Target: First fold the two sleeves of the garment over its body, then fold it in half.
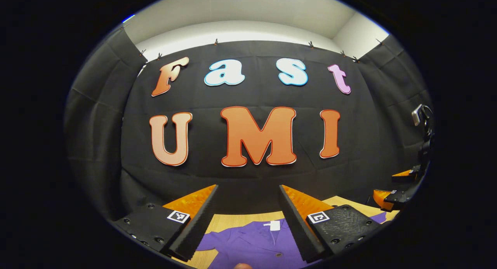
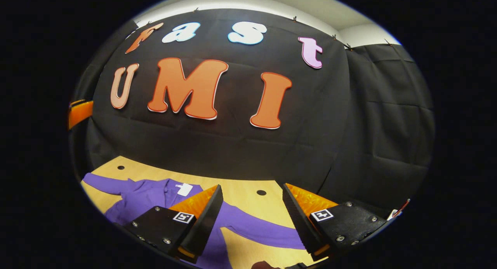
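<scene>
Lying flat, purple garment (image 2: 155,199) collar toward wall, sleeves outstretched sideways.

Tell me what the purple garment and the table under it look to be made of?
The purple garment looks like a soft woven cloth with a matte finish: it lies limp and creased, with a collar, a small white tag and a dark button. The table looks like pale wood or a wood-look board, smooth with a slight sheen, with small dark holes; whether it is solid wood I cannot tell.
</scene>
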Available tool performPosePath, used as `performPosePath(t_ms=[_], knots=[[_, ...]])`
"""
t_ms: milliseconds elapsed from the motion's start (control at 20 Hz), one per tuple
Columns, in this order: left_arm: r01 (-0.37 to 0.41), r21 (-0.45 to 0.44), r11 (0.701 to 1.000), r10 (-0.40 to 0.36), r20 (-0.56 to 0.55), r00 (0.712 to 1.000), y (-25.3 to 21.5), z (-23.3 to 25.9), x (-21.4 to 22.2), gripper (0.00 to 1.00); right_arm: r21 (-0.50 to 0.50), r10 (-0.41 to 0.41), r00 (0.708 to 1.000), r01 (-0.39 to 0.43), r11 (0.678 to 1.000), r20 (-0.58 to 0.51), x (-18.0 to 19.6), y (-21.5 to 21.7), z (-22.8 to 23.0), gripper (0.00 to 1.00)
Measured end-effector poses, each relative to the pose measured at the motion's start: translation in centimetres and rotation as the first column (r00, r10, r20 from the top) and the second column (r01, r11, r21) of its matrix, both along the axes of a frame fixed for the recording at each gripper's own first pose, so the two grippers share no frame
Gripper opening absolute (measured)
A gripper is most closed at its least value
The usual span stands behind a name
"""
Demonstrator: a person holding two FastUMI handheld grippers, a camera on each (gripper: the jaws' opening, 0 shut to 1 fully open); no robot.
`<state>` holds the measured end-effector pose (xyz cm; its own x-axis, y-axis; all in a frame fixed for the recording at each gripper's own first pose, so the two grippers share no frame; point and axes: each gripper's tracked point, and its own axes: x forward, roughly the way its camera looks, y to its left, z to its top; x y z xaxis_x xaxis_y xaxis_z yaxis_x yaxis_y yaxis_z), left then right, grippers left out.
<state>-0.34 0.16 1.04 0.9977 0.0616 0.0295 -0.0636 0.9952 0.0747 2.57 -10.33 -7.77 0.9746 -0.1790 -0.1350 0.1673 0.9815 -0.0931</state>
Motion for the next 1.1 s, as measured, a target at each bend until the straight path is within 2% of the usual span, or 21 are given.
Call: performPosePath(t_ms=[150, 350, 600, 700, 850, 1100], knots=[[-0.018, 0.012, 1.0, 0.018, 0.009, 1.0, 0.1, 0.4, -0.2, 0.94, 0.019, -0.054, 0.997, 0.055, 0.998, -0.061, -0.2, -3.4, -2.6, 0.93], [-0.036, 0.03, 0.999, 0.036, 0.009, 0.999, -0.2, 0.6, -0.6, 0.94, -0.008, -0.139, 0.981, 0.139, 0.99, -0.134, 0.3, -8.5, -6.1, 0.94], [-0.062, 0.044, 0.997, 0.062, -0.001, 0.998, -1.0, 0.3, -1.0, 0.94, 0.032, -0.171, 0.948, 0.186, 0.982, -0.27, 0.6, -12.6, -11.4, 0.94], [-0.078, 0.051, 0.996, 0.078, -0.005, 0.997, -0.9, 0.2, -1.4, 0.94, 0.044, -0.183, 0.926, 0.209, 0.977, -0.329, 1.0, -14.3, -14.0, 0.94], [-0.1, 0.055, 0.993, 0.101, -0.02, 0.995, -1.1, -0.4, -1.8, 0.94, 0.038, -0.202, 0.874, 0.243, 0.969, -0.441, 0.9, -16.9, -17.7, 0.94], [-0.131, 0.062, 0.989, 0.135, -0.062, 0.989, -1.4, -1.8, -2.6, 0.94, 0.137, -0.139, 0.785, 0.273, 0.952, -0.603, 1.2, -19.0, -22.2, 0.94]])
